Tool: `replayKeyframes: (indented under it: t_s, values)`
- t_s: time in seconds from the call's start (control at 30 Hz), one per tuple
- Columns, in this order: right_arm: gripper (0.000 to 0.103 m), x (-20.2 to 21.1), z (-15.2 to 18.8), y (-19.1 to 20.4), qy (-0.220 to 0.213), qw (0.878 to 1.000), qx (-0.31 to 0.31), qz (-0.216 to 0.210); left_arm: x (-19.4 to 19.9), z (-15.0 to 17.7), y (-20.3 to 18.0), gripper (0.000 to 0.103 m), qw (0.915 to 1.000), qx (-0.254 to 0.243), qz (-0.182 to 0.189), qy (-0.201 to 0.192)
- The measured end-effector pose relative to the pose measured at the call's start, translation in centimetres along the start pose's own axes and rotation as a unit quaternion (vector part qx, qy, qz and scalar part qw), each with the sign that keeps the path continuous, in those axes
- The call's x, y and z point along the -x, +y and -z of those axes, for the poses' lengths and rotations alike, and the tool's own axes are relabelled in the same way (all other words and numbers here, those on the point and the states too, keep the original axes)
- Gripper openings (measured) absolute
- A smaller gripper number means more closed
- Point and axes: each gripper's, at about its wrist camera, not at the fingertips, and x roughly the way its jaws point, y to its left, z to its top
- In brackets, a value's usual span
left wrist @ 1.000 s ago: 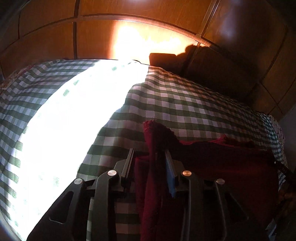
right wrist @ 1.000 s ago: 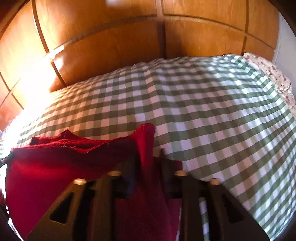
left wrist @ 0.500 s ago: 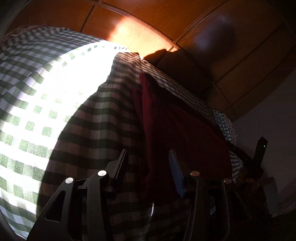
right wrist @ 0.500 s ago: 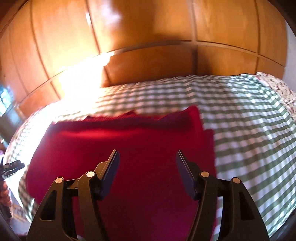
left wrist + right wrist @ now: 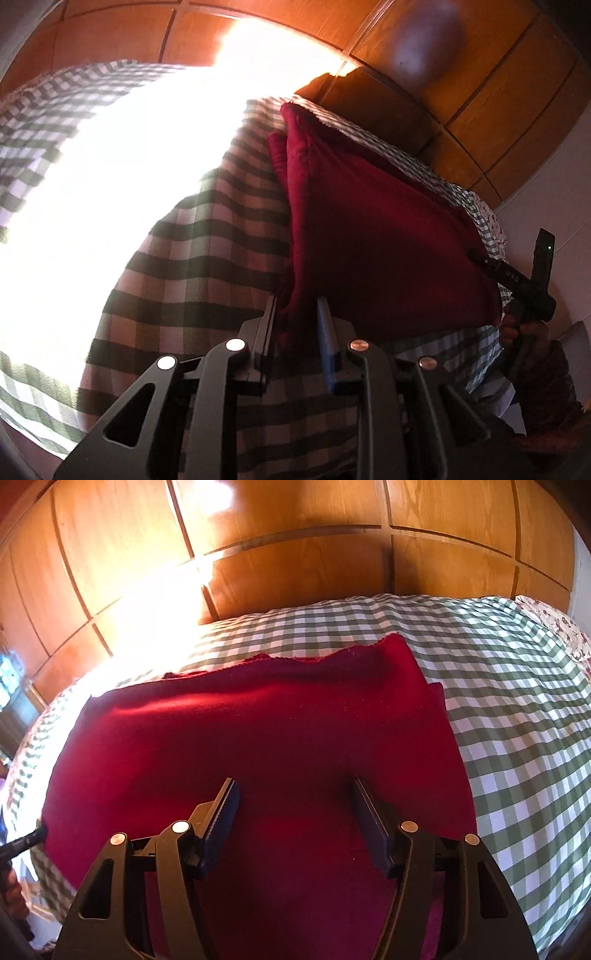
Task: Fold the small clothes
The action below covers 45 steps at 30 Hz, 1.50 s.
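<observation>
Seemingly one fold in, the dark red fleece cloth point(image 5: 258, 746) lies doubled on the green-checked bed point(image 5: 517, 709), left tongs point(image 5: 295, 321) clamped on its near edge, right tongs point(image 5: 293, 805) apart above it, further folds remaining.

Dark red fleece cloth point(image 5: 266, 746), folded double, lies flat on the bed; far edge ragged, lower layer peeks out on the right. Near left corner point(image 5: 295, 314) sits lifted, bunched.
</observation>
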Motion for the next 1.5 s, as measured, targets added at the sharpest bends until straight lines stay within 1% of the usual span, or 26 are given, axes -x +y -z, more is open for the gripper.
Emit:
replayKeyframes:
  t_s: [0.07,0.13,0.23,0.33,0.43,0.5,0.53,0.57,0.63,0.67,0.73,0.8,0.83,0.87,0.9,0.93,0.97,1.1,1.23,1.3,1.33,1.37,1.4,1.43,1.47,1.5]
  values:
    - [0.062,1.6,0.0,-1.5,-0.01,1.0,-0.021,-0.001,0.7,-0.8,-0.5,0.021,0.9998,-0.012,0.002,-0.014]
    - [0.062,3.3,0.2,-3.2,-0.019,0.999,-0.042,0.0,1.6,-1.6,-2.0,0.023,0.9992,-0.03,0.002,-0.028]
    - [0.062,5.8,1.4,-5.9,-0.022,0.997,-0.07,0.004,1.4,-2.3,-4.1,0.028,0.9975,-0.059,0.013,-0.037]
    - [0.062,7.3,3.6,-7.9,-0.001,0.996,-0.087,-0.002,0.4,-2.6,-5.6,0.029,0.996,-0.082,0.015,-0.03]
    - [0.062,7.2,5.3,-8.2,0.022,0.995,-0.091,-0.015,-0.3,-2.1,-7.5,0.03,0.9944,-0.102,0.018,-0.021]
    - [0.051,6.0,6.5,-7.8,0.05,0.995,-0.084,-0.017,-1.2,-1.8,-8.3,0.03,0.9929,-0.118,0.009,-0.014]
    - [0.032,5.6,6.6,-7.7,0.056,0.995,-0.079,-0.009,-1.7,-1.6,-8.6,0.03,0.9924,-0.123,0.004,-0.008]
    - [0.02,5.4,6.8,-7.5,0.056,0.996,-0.073,0.006,-2.3,-0.9,-8.0,0.03,0.9921,-0.126,-0.003,0.0]
    - [0.011,5.6,6.7,-7.9,0.052,0.996,-0.072,0.014,-3.4,-0.2,-8.0,0.03,0.9907,-0.132,-0.028,0.018]
    - [0.011,5.6,6.8,-8.1,0.055,0.996,-0.065,0.024,-4.0,-0.1,-7.7,0.03,0.9907,-0.129,-0.034,0.027]
    - [0.011,5.0,7.2,-8.4,0.065,0.996,-0.058,0.024,-4.0,0.3,-7.2,0.03,0.9926,-0.115,-0.029,0.026]
    - [0.011,5.0,7.0,-8.1,0.068,0.996,-0.048,0.025,-3.8,-0.1,-7.5,0.03,0.9931,-0.111,-0.03,0.024]
    - [0.012,5.2,6.8,-8.3,0.068,0.996,-0.051,0.021,-3.5,-0.3,-7.5,0.035,0.9939,-0.106,-0.024,0.021]
    - [0.021,5.4,6.6,-8.5,0.067,0.996,-0.058,0.017,-3.2,-0.5,-7.6,0.041,0.9944,-0.103,-0.013,0.016]
    - [0.028,5.7,6.1,-8.7,0.06,0.996,-0.06,0.028,-3.0,-0.7,-7.8,0.042,0.9944,-0.105,-0.008,0.01]
    - [0.04,6.2,5.5,-8.7,0.043,0.997,-0.057,0.043,-2.7,-0.9,-7.8,0.043,0.9941,-0.108,-0.009,0.005]
    - [0.042,6.7,4.9,-8.5,0.028,0.997,-0.055,0.044,-2.5,-1.1,-7.7,0.043,0.9941,-0.108,-0.011,0.002]
    - [0.042,6.4,2.1,-6.6,-0.003,0.999,-0.034,0.033,-2.2,-1.5,-6.8,0.043,0.9953,-0.096,-0.009,-0.009]
    - [0.042,3.3,-0.8,-3.4,-0.005,0.999,0.015,0.031,-2.4,-2.1,-6.7,0.043,0.9957,-0.089,-0.02,-0.015]
    - [0.042,1.0,-2.0,-1.9,0.006,0.998,0.039,0.04,-2.7,-2.6,-6.8,0.043,0.9956,-0.087,-0.034,-0.012]
    - [0.042,-0.5,-2.6,-1.5,0.02,0.998,0.046,0.05,-2.8,-2.7,-6.7,0.043,0.9956,-0.085,-0.039,-0.01]
    - [0.042,-1.4,-2.9,-1.3,0.027,0.996,0.051,0.063,-2.7,-2.9,-6.6,0.043,0.9957,-0.084,-0.038,-0.011]
    - [0.042,-2.9,-3.4,-1.5,0.028,0.994,0.058,0.09,-2.6,-3.1,-6.5,0.043,0.9957,-0.083,-0.039,-0.015]
    - [0.045,-3.6,-3.8,-2.1,0.027,0.993,0.051,0.101,-2.2,-3.4,-6.2,0.043,0.9954,-0.082,-0.043,-0.023]
    - [0.049,-4.1,-4.0,-2.6,0.026,0.994,0.039,0.101,-1.9,-3.8,-6.0,0.043,0.9952,-0.079,-0.048,-0.031]
    - [0.049,-4.5,-4.1,-3.4,0.023,0.995,0.015,0.091,-1.6,-4.4,-5.5,0.043,0.9953,-0.072,-0.052,-0.039]
